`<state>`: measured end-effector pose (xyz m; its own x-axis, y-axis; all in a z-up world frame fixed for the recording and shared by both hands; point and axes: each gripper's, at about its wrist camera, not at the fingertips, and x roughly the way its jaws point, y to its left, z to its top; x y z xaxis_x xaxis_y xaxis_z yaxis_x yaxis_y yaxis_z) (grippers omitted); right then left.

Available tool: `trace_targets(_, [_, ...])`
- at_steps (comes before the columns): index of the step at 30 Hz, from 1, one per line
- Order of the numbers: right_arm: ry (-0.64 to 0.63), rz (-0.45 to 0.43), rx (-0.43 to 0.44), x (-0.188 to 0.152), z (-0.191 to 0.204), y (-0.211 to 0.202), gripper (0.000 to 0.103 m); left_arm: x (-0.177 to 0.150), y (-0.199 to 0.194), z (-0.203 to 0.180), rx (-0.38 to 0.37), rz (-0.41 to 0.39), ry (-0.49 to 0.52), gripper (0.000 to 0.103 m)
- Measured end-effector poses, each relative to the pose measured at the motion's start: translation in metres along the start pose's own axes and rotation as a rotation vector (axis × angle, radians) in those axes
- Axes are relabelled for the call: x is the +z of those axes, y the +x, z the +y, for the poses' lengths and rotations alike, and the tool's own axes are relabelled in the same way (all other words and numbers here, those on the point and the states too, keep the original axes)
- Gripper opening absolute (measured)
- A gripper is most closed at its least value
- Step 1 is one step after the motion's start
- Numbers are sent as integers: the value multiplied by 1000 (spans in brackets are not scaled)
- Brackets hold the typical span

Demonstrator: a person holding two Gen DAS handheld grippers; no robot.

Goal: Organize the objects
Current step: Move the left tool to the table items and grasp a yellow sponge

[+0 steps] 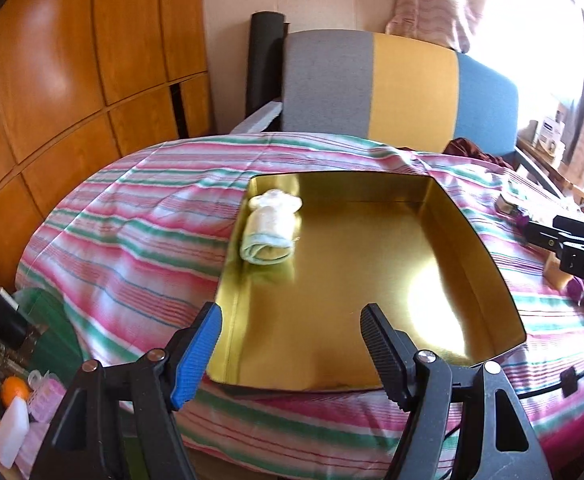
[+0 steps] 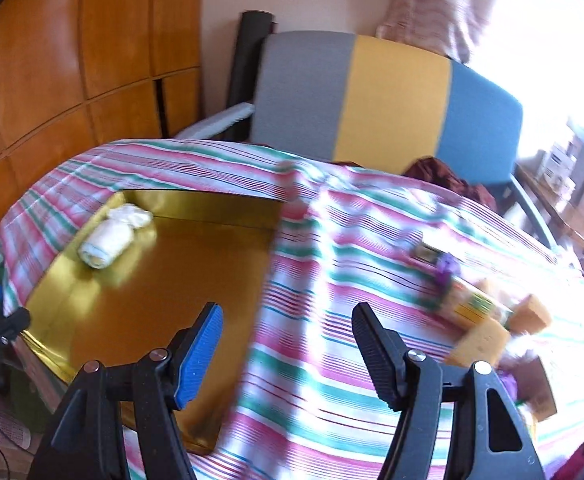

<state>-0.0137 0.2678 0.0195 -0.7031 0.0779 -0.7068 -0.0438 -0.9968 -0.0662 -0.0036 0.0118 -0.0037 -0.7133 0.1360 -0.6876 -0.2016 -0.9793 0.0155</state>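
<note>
A shallow gold tin point(image 1: 372, 280) lay on the striped cloth point(image 1: 132, 232) covering the table, toward its left side. A rolled pale cloth point(image 1: 270, 232) sat inside the tin at its far left corner, touching the left wall. The left gripper point(image 1: 292, 354) hovered over the tin's near edge, its fingers apart with nothing between them. The right gripper point(image 2: 288, 354) hung over the striped cloth just right of the tin's right wall, fingers likewise apart and holding nothing. Toward the table's right edge lay a blurred cluster: yellow sponges point(image 2: 488, 332), a packet with a yellow label point(image 2: 472, 308) and something purple point(image 2: 446, 270). A chair back point(image 1: 392, 88) in grey, yellow and blue stood behind the table's far edge.
</note>
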Motion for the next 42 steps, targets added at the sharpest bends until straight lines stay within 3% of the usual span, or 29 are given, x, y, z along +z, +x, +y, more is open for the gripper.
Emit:
trace_targets(12, [257, 82, -184, -36, -159, -14, 68, 24, 2, -65, -107, -20, 141, 73])
trace_targets(15, [340, 87, -253, -50, -203, -21, 68, 31, 2, -86, -149, -28, 186, 77])
trace_targets(20, [541, 51, -350, -75, -265, -35, 68, 44, 2, -130, -223, -36, 255, 78])
trace_targets(23, [711, 38, -330, -91, -294, -40, 68, 52, 4, -162, -277, -33, 299, 79])
trace_targets(28, [828, 32, -311, -103, -311, -46, 68, 62, 22, -220, -362, 6, 373, 80])
trace_targets(34, [847, 48, -269, -105, -312, -42, 68, 68, 45, -292, -461, 65, 459, 80])
trace_targets(42, [889, 60, -236, -112, -319, -42, 68, 58, 67, -370, -501, 92, 614, 80])
